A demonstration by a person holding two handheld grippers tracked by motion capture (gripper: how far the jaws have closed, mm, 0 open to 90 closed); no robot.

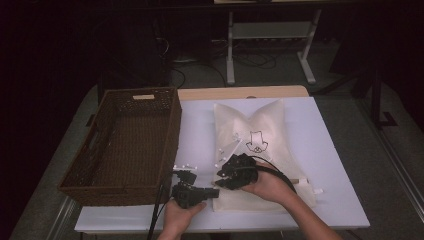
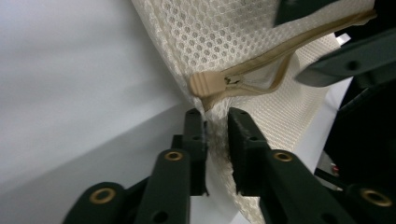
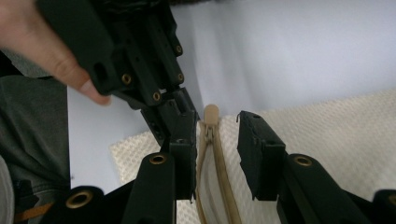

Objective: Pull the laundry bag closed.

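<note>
A cream mesh bag point(image 1: 260, 145) lies flat on the white bench point(image 1: 330, 150), reaching from the middle toward the near edge, with a small black drawing on its upper face. A woven basket point(image 1: 125, 145) stands along the left edge, well apart from the work. The bag's zipper point(image 3: 212, 154) runs along its near end, and both hands meet at that end's left corner.

The left claw point(image 2: 216, 119) is pressed together on the mesh at that corner, the fabric pinched between its black jaws just beside the zipper's end. In the high view the left claw point(image 1: 212, 192) comes in from the left, level with the bag's near end. The tan zipper pull point(image 2: 208, 85) sits just past its tips.

The right claw point(image 3: 217, 130) is spread, one jaw on either side of the zipper line, the pads touching nothing; the zipper pull point(image 3: 211, 114) stands between the tips and slightly beyond them. In the high view the right claw point(image 1: 235, 172) hovers over the bag's near left corner.

The zipper's long axis runs from the pull at the left corner back along the near end toward the right, roughly in line with the right claw's own reach. The right hand is the free one and has the pull straight ahead, so I judge the next move is to shut on the pull and draw it rightward while the left holds the corner.
</note>
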